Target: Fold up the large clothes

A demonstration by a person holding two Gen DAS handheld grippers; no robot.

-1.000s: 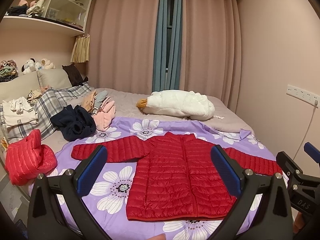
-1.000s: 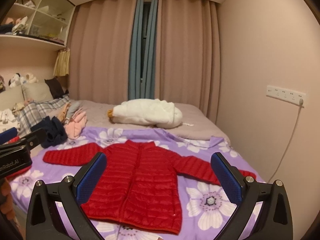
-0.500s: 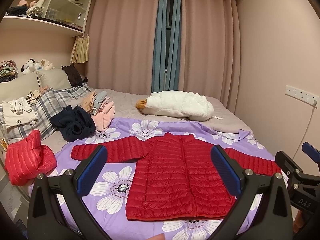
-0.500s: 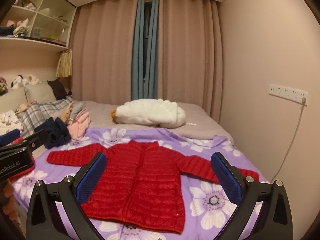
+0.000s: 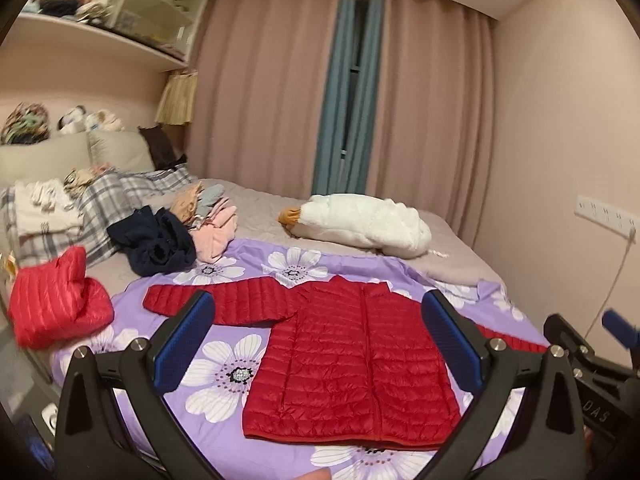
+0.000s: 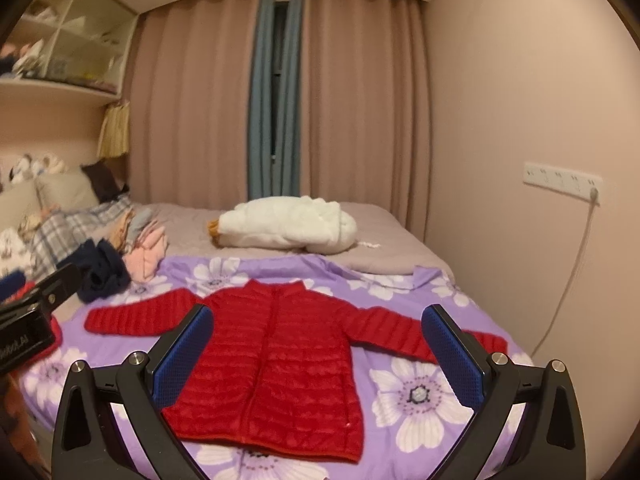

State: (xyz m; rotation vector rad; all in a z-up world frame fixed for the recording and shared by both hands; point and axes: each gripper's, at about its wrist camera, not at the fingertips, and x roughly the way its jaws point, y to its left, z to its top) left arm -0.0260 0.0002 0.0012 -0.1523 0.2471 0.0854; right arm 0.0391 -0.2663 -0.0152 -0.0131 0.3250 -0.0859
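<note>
Spread flat on the purple floral sheet [image 5: 224, 364] of the bed [image 6: 384, 248]: red puffer jacket [image 5: 352, 364], unfolded. Slippery quilting, likely to spring back open. Hovering above, left claw [image 5: 320, 340] and right claw [image 6: 316, 344], both released, empty

- Your left gripper [image 5: 318, 344] is wide open; its two blue pads [image 5: 182, 346] stand far apart and hold nothing.
- Your right gripper [image 6: 318, 354] is also wide open, with nothing between its blue pads [image 6: 450, 354].
- Both grippers point forward and a little down.
- In the left view, your right gripper appears at 4 o'clock; in the right view, your left gripper appears at 9 o'clock.
</note>
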